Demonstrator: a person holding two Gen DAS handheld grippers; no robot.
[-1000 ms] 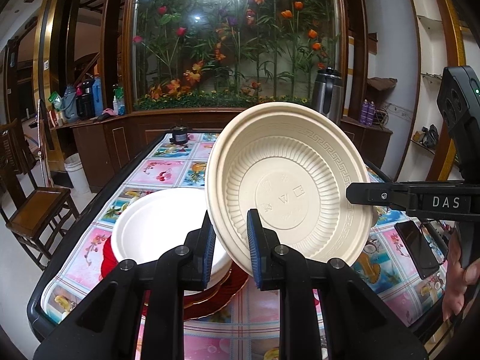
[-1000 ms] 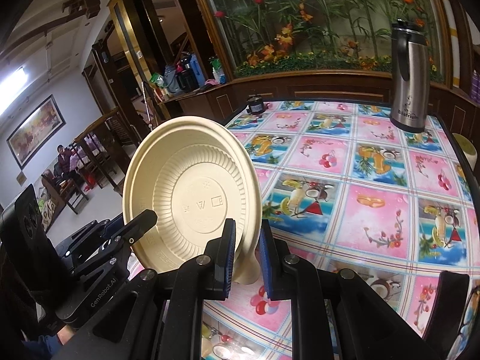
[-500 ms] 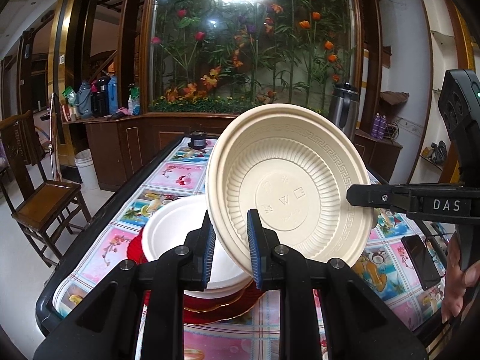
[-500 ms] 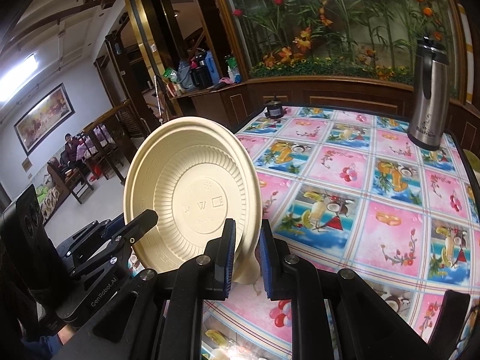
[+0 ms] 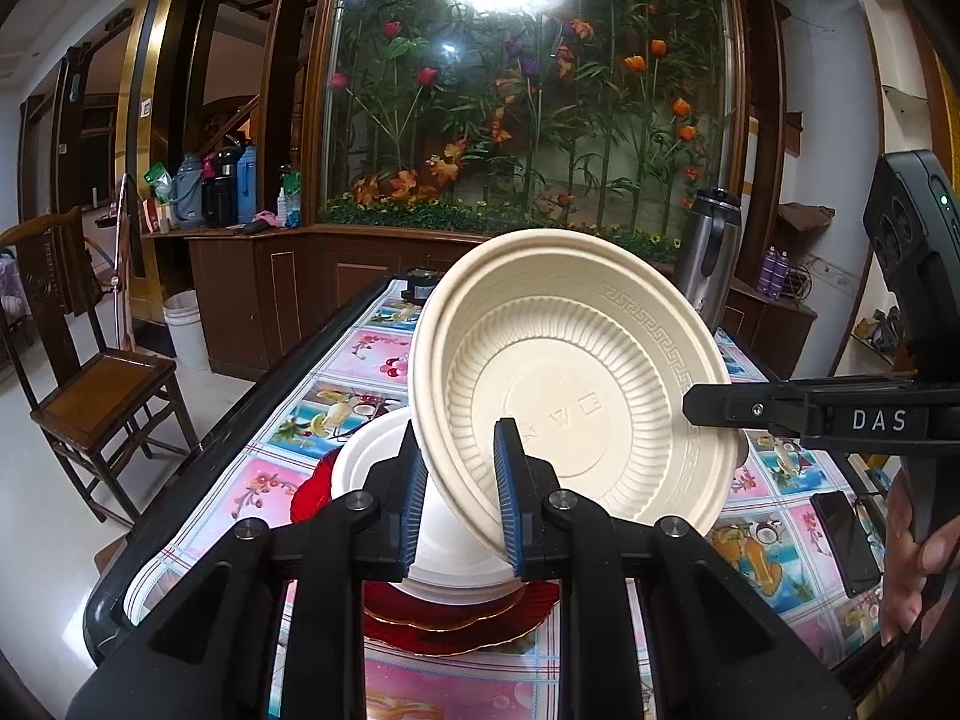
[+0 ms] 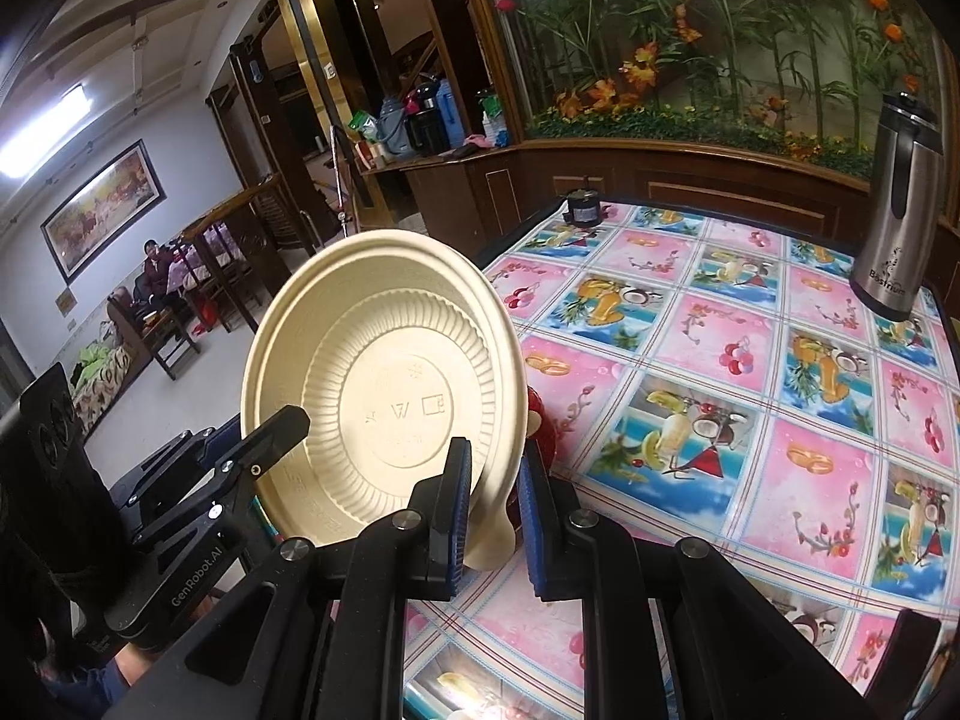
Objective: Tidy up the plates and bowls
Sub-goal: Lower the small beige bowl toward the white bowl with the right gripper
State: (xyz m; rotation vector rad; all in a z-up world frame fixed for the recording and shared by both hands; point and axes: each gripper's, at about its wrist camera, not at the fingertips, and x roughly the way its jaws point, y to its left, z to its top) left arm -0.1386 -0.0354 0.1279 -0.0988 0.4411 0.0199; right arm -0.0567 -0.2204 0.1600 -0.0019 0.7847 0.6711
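I grip the cream bowl [image 5: 576, 408] by opposite rim edges, my left claw [image 5: 459, 498] and right claw [image 6: 489, 516] both clamped on it, tilted on edge in the air above the desk [image 6: 720, 360]. To do this well, I should level it over the white bowl [image 5: 372, 456] stacked on red plates [image 5: 456, 624] before letting go. It is ribbed inside, with a key-pattern rim.

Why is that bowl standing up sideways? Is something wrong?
Nothing is broken or spilled. The cream bowl is tipped on edge in mid-air because both grippers pinch its rim: the left gripper and the right gripper. Under it, the white bowl sits on the red plates.
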